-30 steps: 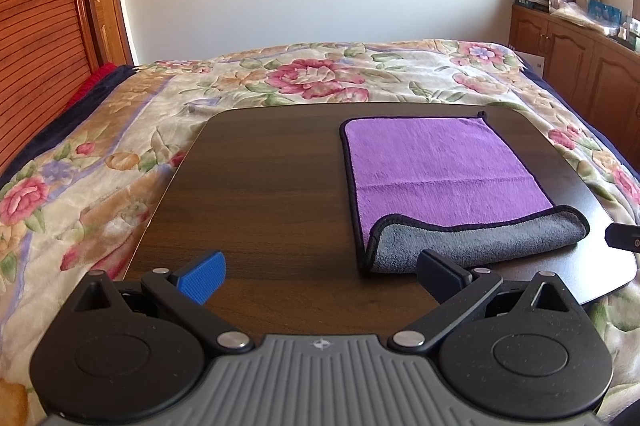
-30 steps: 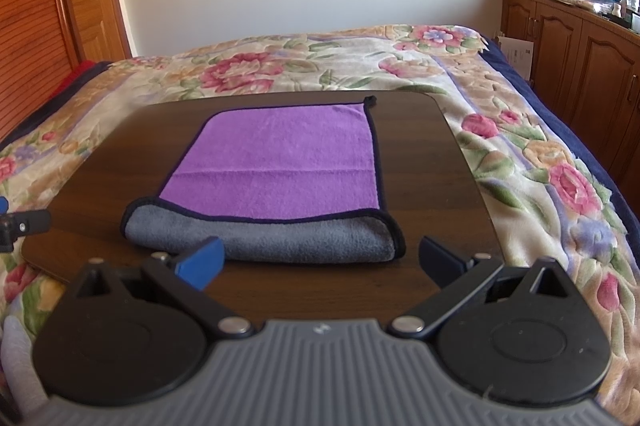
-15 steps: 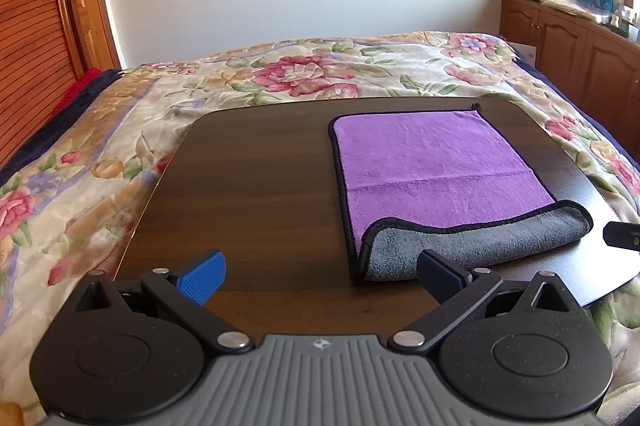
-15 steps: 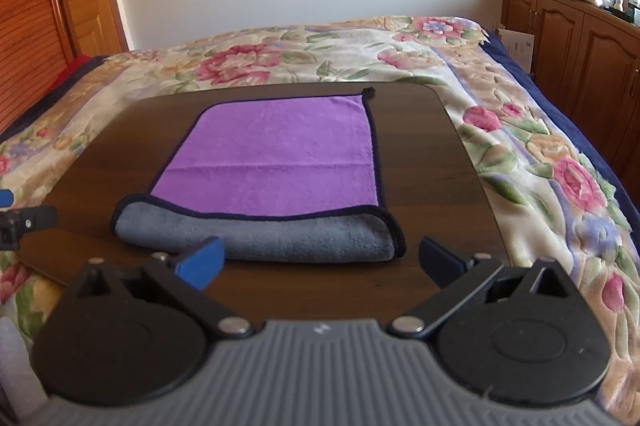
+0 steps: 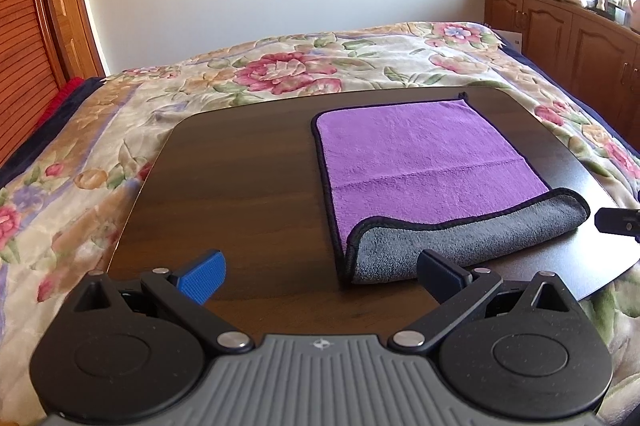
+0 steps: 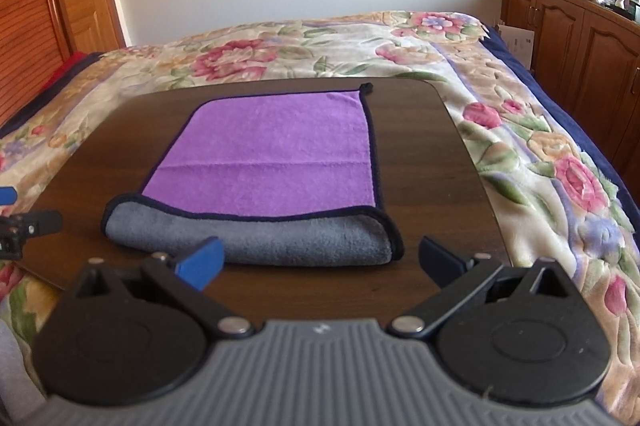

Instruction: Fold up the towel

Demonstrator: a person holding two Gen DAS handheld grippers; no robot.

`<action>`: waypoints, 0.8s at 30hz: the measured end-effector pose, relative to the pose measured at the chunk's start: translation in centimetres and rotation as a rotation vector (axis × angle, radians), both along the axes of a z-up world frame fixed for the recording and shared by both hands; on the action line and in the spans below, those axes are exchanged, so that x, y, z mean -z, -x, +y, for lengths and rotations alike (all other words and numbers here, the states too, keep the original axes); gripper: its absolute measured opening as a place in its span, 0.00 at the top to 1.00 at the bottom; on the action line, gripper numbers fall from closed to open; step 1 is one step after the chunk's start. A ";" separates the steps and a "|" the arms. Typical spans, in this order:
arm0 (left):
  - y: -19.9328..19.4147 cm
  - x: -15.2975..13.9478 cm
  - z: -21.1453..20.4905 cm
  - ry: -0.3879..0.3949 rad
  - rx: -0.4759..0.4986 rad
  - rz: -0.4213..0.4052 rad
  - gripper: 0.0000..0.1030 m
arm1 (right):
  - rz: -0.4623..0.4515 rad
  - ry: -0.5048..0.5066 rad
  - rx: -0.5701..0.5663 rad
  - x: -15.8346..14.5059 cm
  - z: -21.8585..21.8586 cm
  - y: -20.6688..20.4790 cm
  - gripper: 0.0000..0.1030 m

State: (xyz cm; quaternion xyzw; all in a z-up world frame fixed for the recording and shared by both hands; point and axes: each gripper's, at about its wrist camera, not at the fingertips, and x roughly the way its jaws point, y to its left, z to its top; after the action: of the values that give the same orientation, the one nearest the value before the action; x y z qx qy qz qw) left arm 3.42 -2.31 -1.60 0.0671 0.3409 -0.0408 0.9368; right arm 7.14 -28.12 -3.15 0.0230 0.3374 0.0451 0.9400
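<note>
- Presently we are observing a purple towel (image 5: 424, 154) lying on a dark wooden board (image 5: 240, 186), which is itself resting on a floral bedspread (image 5: 280, 66).
- We are noting that the towel is sitting toward the right half of the board in the left wrist view, reaching from near the far edge down to near the near edge.
- We are recording that the towel's near end is turned up and over, showing its grey underside (image 6: 256, 238) as a rolled band with dark piping along the fold line.
- We are seeing a small dark loop (image 6: 366, 87) at the towel's far right corner, lying on the board.
- We are finding the left gripper (image 5: 320, 266) standing wide apart and holding nothing, poised over the board's near edge; its right finger (image 5: 440, 272) is overlapping the grey fold in the picture, though we cannot tell whether it is touching.
- We are finding the right gripper (image 6: 320, 258) likewise spread wide and holding nothing, framing the grey fold at the near edge, its blue pad (image 6: 200, 262) just in front of the cloth.
- We are noting wooden cabinets (image 6: 568, 38) along the room's right side, beyond the bed.
</note>
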 end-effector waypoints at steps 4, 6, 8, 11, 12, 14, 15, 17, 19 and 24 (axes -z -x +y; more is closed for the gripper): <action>0.0 0.0 0.0 0.000 0.000 0.000 0.03 | -0.004 0.008 -0.005 0.0 -0.1 -0.3 0.00; 0.0 0.0 0.0 0.002 0.000 0.001 0.03 | -0.007 0.012 -0.004 0.0 -0.3 -0.4 0.00; -0.3 0.1 -0.2 0.004 0.000 0.002 0.03 | -0.008 0.015 -0.008 0.0 -0.4 -0.6 0.00; -0.7 0.3 -0.2 0.009 0.000 0.006 0.03 | -0.010 0.026 -0.015 0.0 -0.5 -1.0 0.00; -0.9 0.3 -0.3 0.010 0.000 0.007 0.03 | -0.009 0.029 -0.018 0.1 -0.5 -1.1 0.00; -1.1 0.4 -0.4 0.012 -0.002 0.011 0.03 | -0.006 0.026 -0.028 0.1 -0.6 -1.4 0.00; -1.2 0.5 -0.3 0.013 -0.002 0.012 0.03 | -0.005 0.025 -0.033 0.1 -0.6 -1.5 0.00; -1.4 0.6 -0.2 0.016 -0.002 0.017 0.03 | -0.003 0.031 -0.042 0.1 -0.6 -1.7 0.00; -1.6 0.7 -0.2 0.018 0.000 0.021 0.03 | -0.001 0.029 -0.052 0.2 -0.6 -1.9 0.00; -2.1 0.9 0.0 0.038 0.013 0.039 0.07 | 0.005 0.029 -0.080 0.3 -0.7 -2.4 0.00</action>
State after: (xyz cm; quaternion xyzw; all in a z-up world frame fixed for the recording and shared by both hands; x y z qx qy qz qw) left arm 5.53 -2.33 -2.51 0.0507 0.3580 -0.0548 0.9307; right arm 9.51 -28.78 -3.43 -0.0040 0.3412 0.0779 0.9368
